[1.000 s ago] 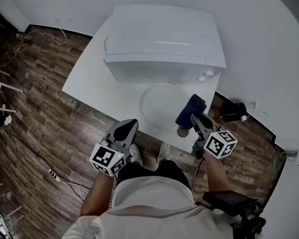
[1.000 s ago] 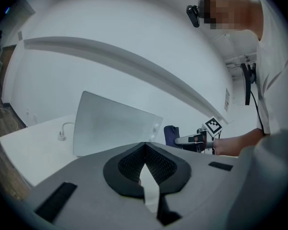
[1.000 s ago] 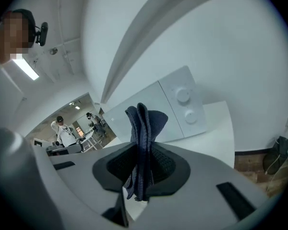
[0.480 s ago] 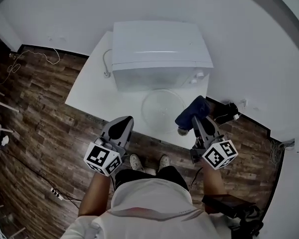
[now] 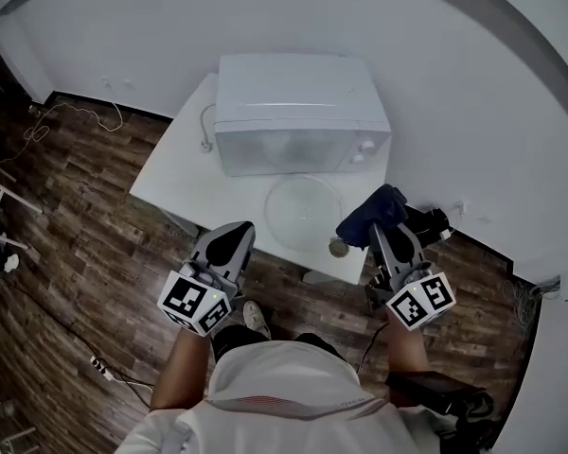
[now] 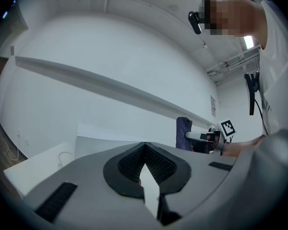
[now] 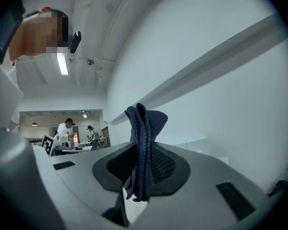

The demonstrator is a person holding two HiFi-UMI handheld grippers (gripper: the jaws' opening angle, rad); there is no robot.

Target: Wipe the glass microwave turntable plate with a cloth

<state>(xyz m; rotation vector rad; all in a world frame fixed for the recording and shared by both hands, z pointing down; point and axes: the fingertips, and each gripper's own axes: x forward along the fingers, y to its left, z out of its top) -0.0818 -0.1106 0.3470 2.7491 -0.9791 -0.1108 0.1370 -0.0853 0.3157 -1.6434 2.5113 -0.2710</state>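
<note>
The round clear glass turntable plate [image 5: 305, 211] lies flat on the white table [image 5: 185, 173], in front of the microwave. My right gripper [image 5: 382, 225] hovers over the table's front right corner, just right of the plate, shut on a bunched dark blue cloth [image 5: 371, 211]. In the right gripper view the cloth [image 7: 146, 123] sticks up from between the jaws of the right gripper [image 7: 143, 150]. My left gripper [image 5: 233, 237] is at the table's front edge, left of the plate, shut with nothing in it. The left gripper [image 6: 144, 150] points upward at the wall.
A white microwave [image 5: 301, 112] with its door shut stands at the back of the table. A small round grey piece [image 5: 338, 247] sits near the table's front edge. A black object with cables [image 5: 434, 221] lies on the wooden floor [image 5: 85, 216] to the right.
The person has stepped back, so the table and microwave look smaller and farther. Both grippers keep their places beside the plate; the right one still holds the cloth.
</note>
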